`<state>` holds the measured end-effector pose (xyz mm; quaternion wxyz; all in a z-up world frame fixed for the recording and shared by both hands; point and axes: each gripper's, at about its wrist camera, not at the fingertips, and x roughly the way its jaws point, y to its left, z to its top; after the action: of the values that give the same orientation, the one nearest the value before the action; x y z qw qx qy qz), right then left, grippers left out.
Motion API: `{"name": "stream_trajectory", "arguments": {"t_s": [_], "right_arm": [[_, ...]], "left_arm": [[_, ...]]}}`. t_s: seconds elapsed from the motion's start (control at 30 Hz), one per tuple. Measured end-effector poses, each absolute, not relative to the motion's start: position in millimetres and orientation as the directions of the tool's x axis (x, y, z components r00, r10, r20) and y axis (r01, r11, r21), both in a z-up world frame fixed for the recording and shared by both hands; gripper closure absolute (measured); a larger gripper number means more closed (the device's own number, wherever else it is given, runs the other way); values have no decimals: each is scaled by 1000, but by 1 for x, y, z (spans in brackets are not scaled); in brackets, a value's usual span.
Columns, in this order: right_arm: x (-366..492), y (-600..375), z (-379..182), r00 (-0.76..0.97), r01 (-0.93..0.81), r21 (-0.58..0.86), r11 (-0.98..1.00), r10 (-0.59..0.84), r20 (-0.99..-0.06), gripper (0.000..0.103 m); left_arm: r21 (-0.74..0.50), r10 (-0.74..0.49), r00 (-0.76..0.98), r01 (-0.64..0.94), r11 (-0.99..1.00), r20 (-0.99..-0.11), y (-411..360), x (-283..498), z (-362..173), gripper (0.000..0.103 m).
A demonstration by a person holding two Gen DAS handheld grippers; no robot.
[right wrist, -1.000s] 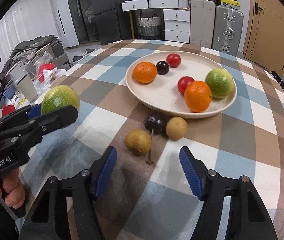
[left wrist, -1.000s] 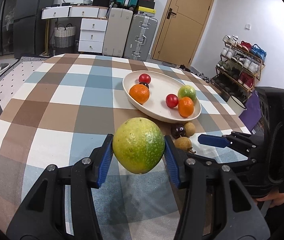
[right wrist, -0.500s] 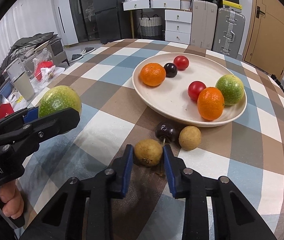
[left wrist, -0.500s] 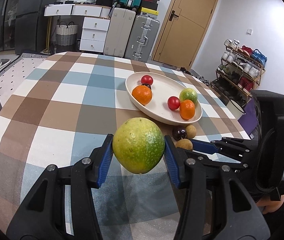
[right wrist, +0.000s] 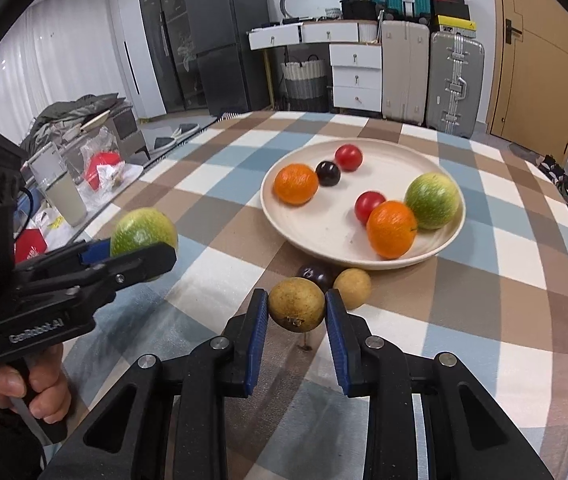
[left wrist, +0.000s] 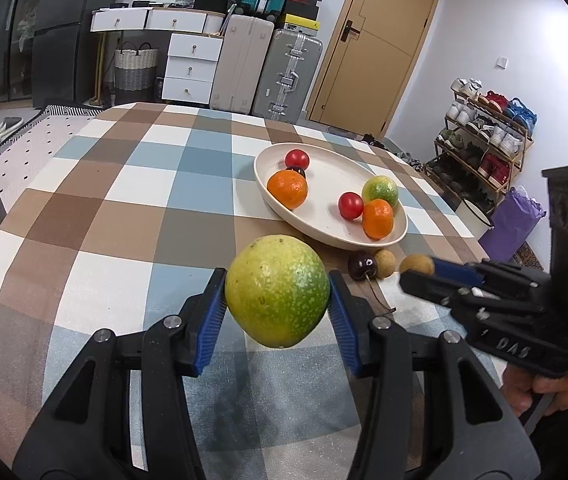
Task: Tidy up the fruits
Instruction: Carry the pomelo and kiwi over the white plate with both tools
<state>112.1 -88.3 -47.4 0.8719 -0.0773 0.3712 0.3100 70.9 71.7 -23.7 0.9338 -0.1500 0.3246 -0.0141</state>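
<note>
Left gripper (left wrist: 278, 306) at lower centre of the left wrist view, tilted downward toward the checked tablecloth (left wrist: 124, 200), clenched on a large yellow-green fruit (left wrist: 278, 290) pressed between both blue pads and held clear above the cloth. Same gripper seen from the side at left of the right wrist view, with a hand (right wrist: 30, 386) wrapped around its handle in the lower left corner, fingers curled tight. Right gripper (right wrist: 296, 320) at lower centre of its own view, also angled down, grasping a small brown round fruit (right wrist: 296, 305) between the pads, lifted a little off the cloth. In the left wrist view, reaching in from the right edge, fruit at its tip, another hand (left wrist: 539, 388) under the black body in the lower right. Just behind the held small fruit, on the cloth: a dark cherry (right wrist: 315, 275) and a second brown fruit (right wrist: 352, 288), side by side, near the front rim of the cream plate (right wrist: 323, 236). On the plate, right of centre in the frame: two oranges (right wrist: 391, 229), two red tomatoes (right wrist: 368, 206), one dark fruit (right wrist: 328, 173), one green fruit (right wrist: 431, 201).
</note>
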Motion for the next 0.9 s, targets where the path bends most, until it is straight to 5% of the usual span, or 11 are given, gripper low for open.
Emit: {"name": "stream_trajectory", "arguments": {"t_s": [0.9], "right_arm": [[152, -151, -4, 608, -575, 122, 809, 522, -599, 74]], "left_arm": [[-178, -102, 811, -3, 984, -577, 24, 131, 12, 57]]}}
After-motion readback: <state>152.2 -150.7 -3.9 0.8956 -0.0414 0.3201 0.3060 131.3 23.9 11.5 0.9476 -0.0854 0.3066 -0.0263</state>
